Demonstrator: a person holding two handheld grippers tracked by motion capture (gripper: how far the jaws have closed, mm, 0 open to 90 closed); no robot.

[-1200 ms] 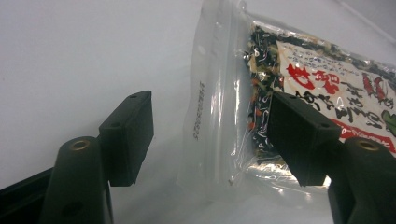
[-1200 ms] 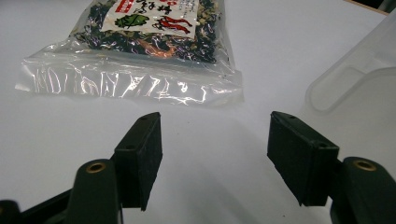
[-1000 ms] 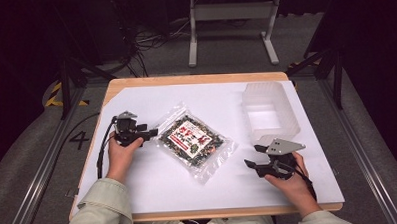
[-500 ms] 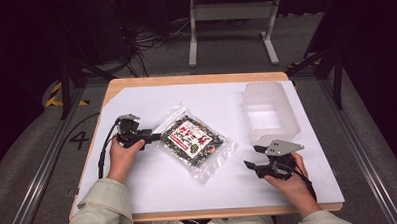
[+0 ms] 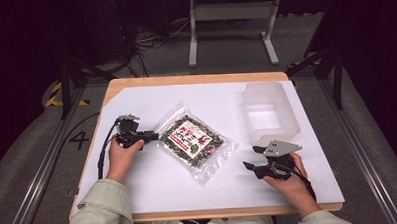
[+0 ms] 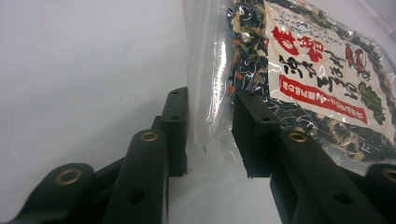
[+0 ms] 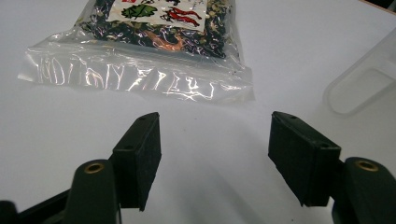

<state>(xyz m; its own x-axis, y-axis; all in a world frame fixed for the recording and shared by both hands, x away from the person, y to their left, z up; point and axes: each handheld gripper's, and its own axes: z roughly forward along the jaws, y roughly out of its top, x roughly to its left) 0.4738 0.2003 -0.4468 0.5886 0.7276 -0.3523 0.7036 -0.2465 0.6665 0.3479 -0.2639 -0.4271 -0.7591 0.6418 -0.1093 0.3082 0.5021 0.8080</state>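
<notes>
A clear bag of dried vegetable mix (image 5: 195, 139) with a red and white label lies flat in the middle of the white sheet. My left gripper (image 5: 155, 136) lies level at the bag's left corner. In the left gripper view the bag's (image 6: 317, 79) clear sealed edge stands between the jaws of the left gripper (image 6: 210, 126). Those jaws have just been closing, with a gap still showing at the pads. My right gripper (image 5: 248, 166) rests near the front right, open and empty. In the right gripper view the right gripper (image 7: 215, 144) points at the bag (image 7: 154, 28), a short way off.
A translucent plastic tub (image 5: 269, 114) stands at the back right, also at the edge of the right gripper view (image 7: 369, 79). White paper (image 5: 189, 187) covers the wooden table. A cable trails from the left gripper along the table's left side.
The left gripper's jaws have narrowed around the bag's left edge. Neither hand has shifted, and the bag lies where it was.
</notes>
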